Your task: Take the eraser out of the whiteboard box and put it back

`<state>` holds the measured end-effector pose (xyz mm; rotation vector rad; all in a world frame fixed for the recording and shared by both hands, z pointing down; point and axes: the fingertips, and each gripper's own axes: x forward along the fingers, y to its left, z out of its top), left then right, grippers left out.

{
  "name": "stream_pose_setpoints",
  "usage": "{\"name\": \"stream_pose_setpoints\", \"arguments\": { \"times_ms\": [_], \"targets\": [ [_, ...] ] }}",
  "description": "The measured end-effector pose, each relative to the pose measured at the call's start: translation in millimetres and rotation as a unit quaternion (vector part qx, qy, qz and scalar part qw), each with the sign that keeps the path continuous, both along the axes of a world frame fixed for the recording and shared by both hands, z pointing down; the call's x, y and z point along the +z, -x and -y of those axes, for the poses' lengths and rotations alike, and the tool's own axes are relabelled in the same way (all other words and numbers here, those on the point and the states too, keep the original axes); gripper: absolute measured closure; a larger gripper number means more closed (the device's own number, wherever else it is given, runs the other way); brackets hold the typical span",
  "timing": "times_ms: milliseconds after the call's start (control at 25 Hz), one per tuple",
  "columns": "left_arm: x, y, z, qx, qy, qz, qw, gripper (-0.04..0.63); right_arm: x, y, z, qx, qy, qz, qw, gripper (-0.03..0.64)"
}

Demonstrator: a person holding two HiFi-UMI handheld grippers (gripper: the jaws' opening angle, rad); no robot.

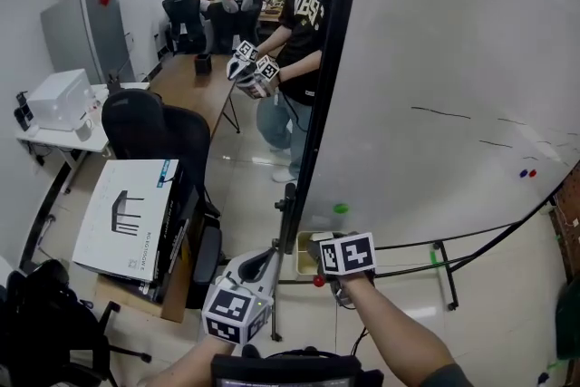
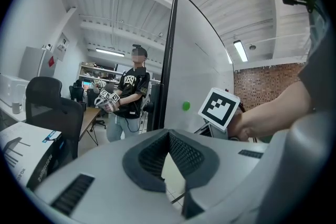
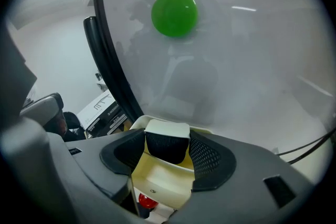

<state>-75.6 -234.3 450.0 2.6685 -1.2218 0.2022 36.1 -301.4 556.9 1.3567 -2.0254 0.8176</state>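
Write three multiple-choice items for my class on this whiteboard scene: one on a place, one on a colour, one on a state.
1. Where is the eraser?
A. on a desk
B. between the jaws of the right gripper, at the cream box
C. on the floor

2. What colour is the round magnet on the whiteboard?
A. green
B. orange
C. purple

3. What does the left gripper hold?
A. the eraser
B. a marker
C. nothing

Key:
1 B, since the eraser's white top and black body sit between the right pads.
2 A, since the magnet shows bright green in both the head view and the right gripper view.
3 C, since the jaw tips meet and only floor shows between them.
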Motion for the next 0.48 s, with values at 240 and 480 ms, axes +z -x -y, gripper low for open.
{"name": "stream_pose_setpoints", "arguments": {
  "times_ms": [240,480],
  "targets": [
    [0.4,-1.6,-0.6,-0.001,-0.006,0.006,1.0000,0.568,2.9,1.9,-0.1,-0.006,0.036,-0.006,0.999,0.327],
    [2.7,-1.8,-5.5,0.002,0.001,0.005,1.0000,0.568,2.3,2.4,-0.9,0.002,0.032,-0.007,0.999,0.327]
  ]
}}
